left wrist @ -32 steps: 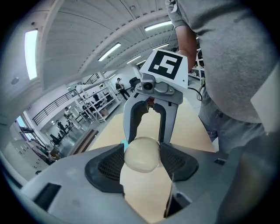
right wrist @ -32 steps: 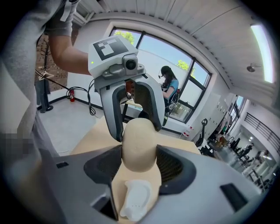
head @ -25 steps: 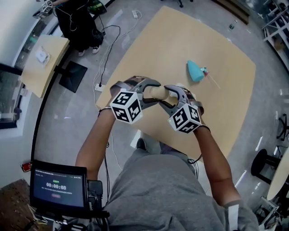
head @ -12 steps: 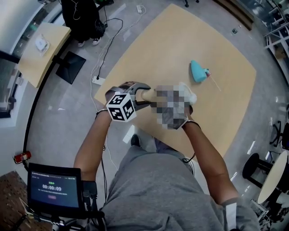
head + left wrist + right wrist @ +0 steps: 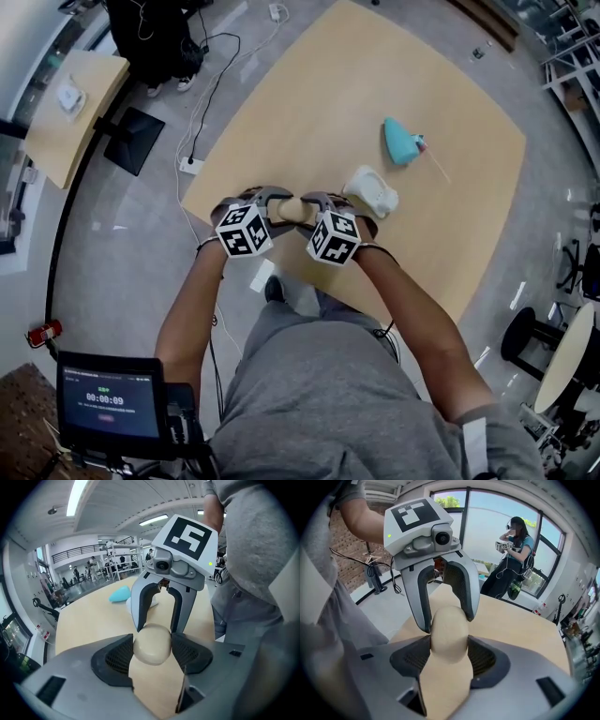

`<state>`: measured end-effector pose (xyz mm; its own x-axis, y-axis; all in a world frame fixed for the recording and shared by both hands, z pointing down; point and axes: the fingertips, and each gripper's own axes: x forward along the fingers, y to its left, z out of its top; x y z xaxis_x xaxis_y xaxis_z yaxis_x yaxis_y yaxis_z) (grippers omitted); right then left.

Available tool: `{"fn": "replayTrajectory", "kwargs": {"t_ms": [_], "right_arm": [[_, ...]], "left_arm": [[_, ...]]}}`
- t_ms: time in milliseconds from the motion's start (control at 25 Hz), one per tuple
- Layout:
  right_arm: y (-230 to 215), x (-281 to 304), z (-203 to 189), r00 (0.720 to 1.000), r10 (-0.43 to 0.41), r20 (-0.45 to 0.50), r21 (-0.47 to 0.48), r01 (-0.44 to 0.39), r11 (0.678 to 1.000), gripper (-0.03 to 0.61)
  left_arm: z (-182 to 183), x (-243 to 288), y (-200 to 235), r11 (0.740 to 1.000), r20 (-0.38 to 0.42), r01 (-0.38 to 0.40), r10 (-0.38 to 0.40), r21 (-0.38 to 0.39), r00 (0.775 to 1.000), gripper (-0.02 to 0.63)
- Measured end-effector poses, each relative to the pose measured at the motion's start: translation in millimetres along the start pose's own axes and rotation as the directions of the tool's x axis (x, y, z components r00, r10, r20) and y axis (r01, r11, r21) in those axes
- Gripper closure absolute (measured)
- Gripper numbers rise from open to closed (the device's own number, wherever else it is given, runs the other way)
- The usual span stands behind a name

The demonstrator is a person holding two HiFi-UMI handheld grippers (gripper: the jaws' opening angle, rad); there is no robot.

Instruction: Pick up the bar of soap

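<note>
The bar of soap (image 5: pixel 292 210) sits over the table's (image 5: pixel 450 234) near edge, toward its left corner. It is gripped at both ends, one end by the left tongs (image 5: pixel 151 654) and the other by the right tongs (image 5: pixel 449 658). A white object (image 5: pixel 370 188) and a teal object (image 5: pixel 401 142) lie farther in.

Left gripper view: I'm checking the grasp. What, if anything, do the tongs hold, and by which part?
The bar of soap: the tongs of the left gripper pinch one end, and the tongs of the right gripper pinch the opposite end.
</note>
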<state>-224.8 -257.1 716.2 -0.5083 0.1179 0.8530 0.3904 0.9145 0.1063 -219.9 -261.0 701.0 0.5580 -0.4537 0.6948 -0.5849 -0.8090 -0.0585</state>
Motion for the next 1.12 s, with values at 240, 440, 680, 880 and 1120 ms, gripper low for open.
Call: {"fn": "replayTrajectory", "kwargs": {"t_ms": [240,440,680,880,1120], "right_arm": [[16,15,-11,0.997,0.055,-0.050,0.007,-0.054,0.998,0.325],[26,25,-18,0.992,0.082,-0.095,0.011,-0.081,0.997,0.325],[30,31,-26,0.988,0.079,-0.135,0.009,-0.078,0.997,0.325],[27,40,-34,0.984,0.054,-0.171,0.023,-0.051,0.998,0.325],[15,48,-39,0.981,0.012,-0.193,0.045,-0.003,0.999,0.325]], "left_arm": [[-15,12,-14,0.998,-0.009,0.022,-0.022,-0.064,1.000,0.354],[-26,21,-22,0.993,-0.012,0.032,-0.033,-0.111,0.999,0.354],[-33,28,-26,0.986,-0.007,0.019,-0.021,-0.165,1.000,0.354],[-42,35,-22,0.973,-0.017,-0.039,0.036,-0.226,0.999,0.354],[-59,36,-5,0.920,-0.027,-0.147,0.147,-0.363,0.989,0.354]]}}
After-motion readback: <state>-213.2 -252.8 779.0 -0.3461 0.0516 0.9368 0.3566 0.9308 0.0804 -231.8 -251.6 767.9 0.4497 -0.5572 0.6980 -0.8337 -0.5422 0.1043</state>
